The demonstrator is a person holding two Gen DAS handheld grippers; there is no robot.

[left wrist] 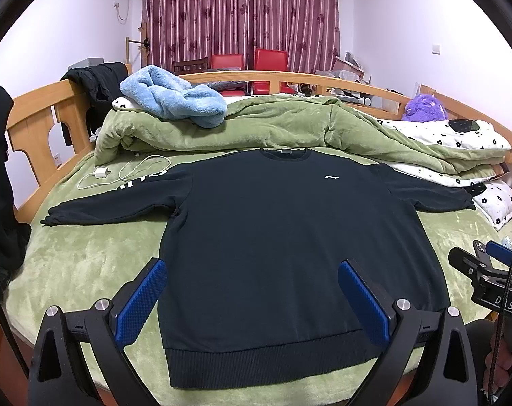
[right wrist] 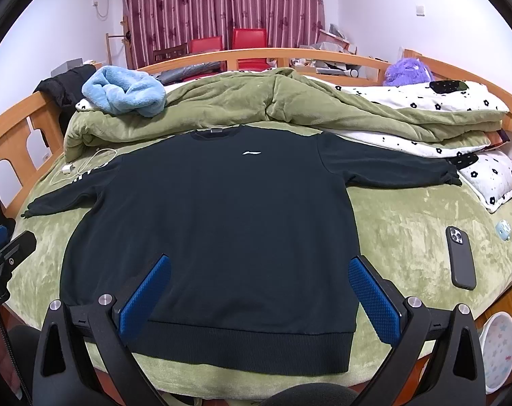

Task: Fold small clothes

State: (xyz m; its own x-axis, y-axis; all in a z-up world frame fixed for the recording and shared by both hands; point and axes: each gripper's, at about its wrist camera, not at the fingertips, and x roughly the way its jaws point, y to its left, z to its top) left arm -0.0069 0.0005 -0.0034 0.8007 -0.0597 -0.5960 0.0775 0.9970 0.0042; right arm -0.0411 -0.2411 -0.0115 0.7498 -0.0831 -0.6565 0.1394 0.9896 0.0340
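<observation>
Blue-padded fingers of the left gripper (left wrist: 249, 299) and the right gripper (right wrist: 259, 296) stand spread wide and empty above the near edge of a bed, each hanging over the lower part of a dark sweatshirt (left wrist: 289, 237) that lies face up and flat on the green blanket (left wrist: 86, 264). Its ribbed hem (left wrist: 272, 362) runs crosswise nearest the cameras, its collar (left wrist: 284, 154) points away toward a heaped green quilt (left wrist: 272, 125), so the garment's long axis runs straight ahead of both tools, with the two sleeves stretched out to either side. The left sleeve (left wrist: 113, 203), carrying white lettering near the shoulder, reaches toward a white charger and cable (left wrist: 120, 171); the right sleeve (right wrist: 391, 169) ends just short of a flowered pillow (right wrist: 492, 182). A small white logo (right wrist: 251, 152) marks the chest, and the cloth looks smooth, thick and largely unwrinkled. Judging by the layout, nothing is folded yet, and each gripper sits nearest its own side's hem corner and sleeve, the left tool offset toward the left edge, the right toward the right. A dark phone (right wrist: 460, 257) lies on the blanket well to the right of the sweatshirt, clear of it, and a pale blue fleece (left wrist: 174, 98) rests on the quilt beyond.
</observation>
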